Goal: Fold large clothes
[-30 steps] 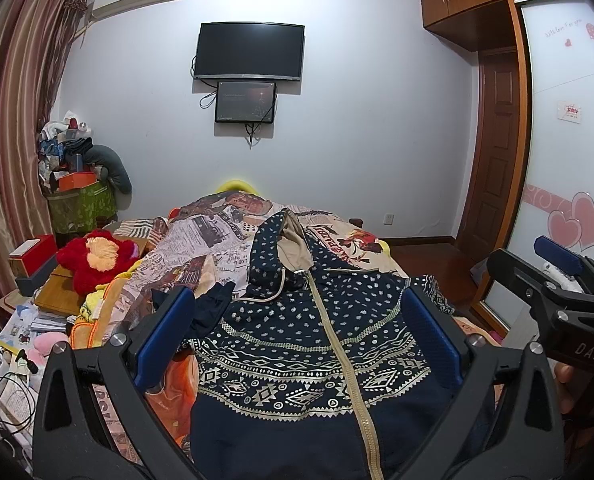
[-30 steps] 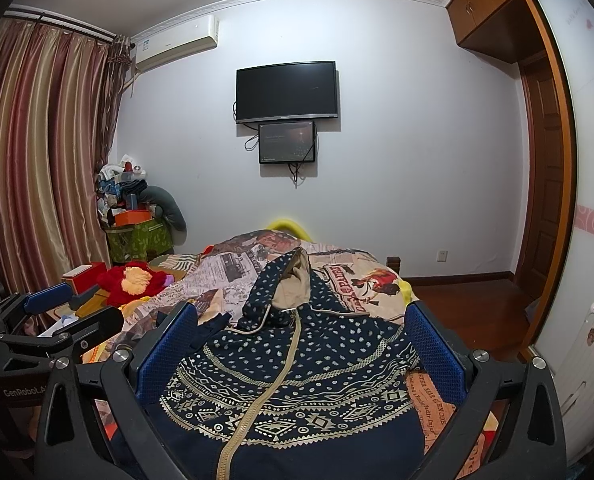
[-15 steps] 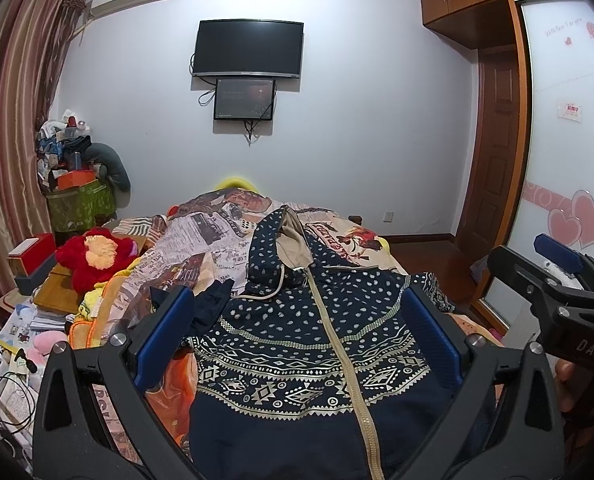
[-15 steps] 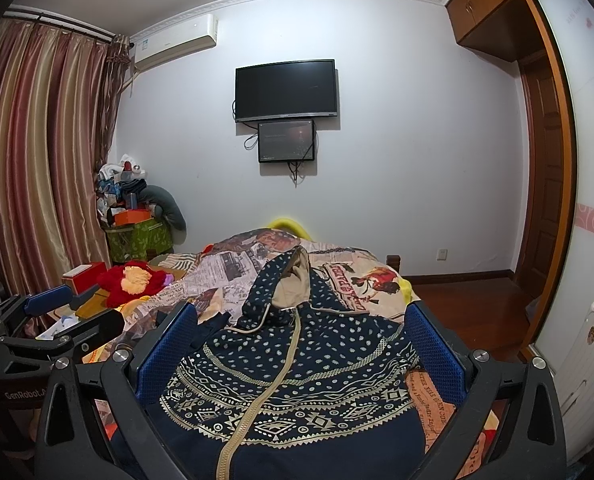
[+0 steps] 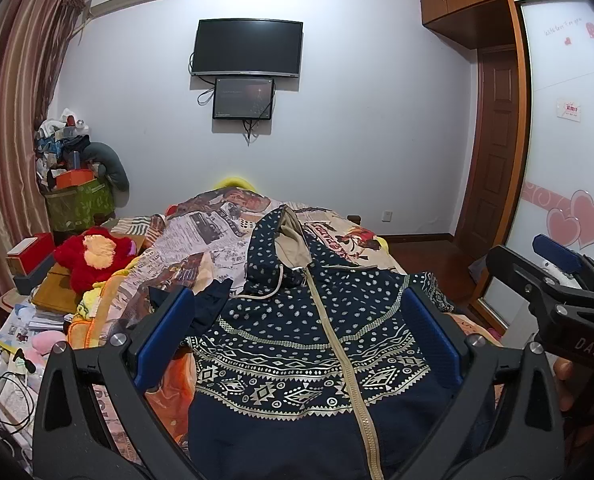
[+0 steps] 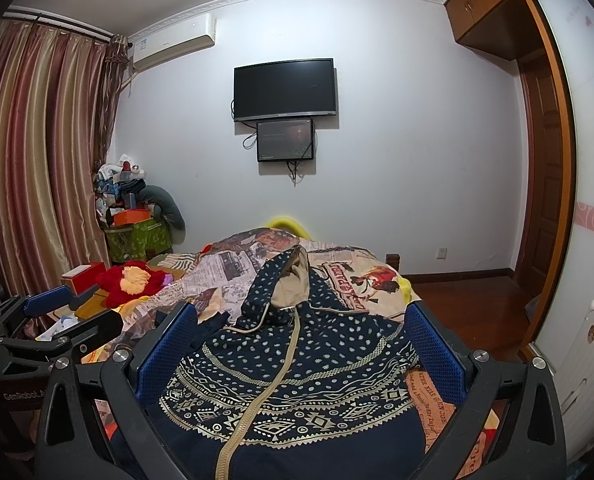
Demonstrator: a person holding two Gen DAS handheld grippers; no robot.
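Observation:
A navy hooded jacket (image 5: 297,344) with cream patterns and a beige zip lies spread on the bed, hood toward the far wall; it also shows in the right wrist view (image 6: 297,360). My left gripper (image 5: 297,336) is open and empty, held above the jacket's lower half. My right gripper (image 6: 301,344) is open and empty too, above the same part. The right gripper shows at the right edge of the left wrist view (image 5: 553,276). The left gripper shows at the left edge of the right wrist view (image 6: 57,320).
The bed has a newspaper-print quilt (image 5: 201,240). A red plush toy (image 5: 93,256), boxes and papers crowd the left side. A cluttered green bin (image 5: 77,204) stands by the curtain. A wardrobe (image 5: 569,160) and door are on the right.
Almost nothing has changed. Both grippers stay open above the jacket, with only a slight drift of the views.

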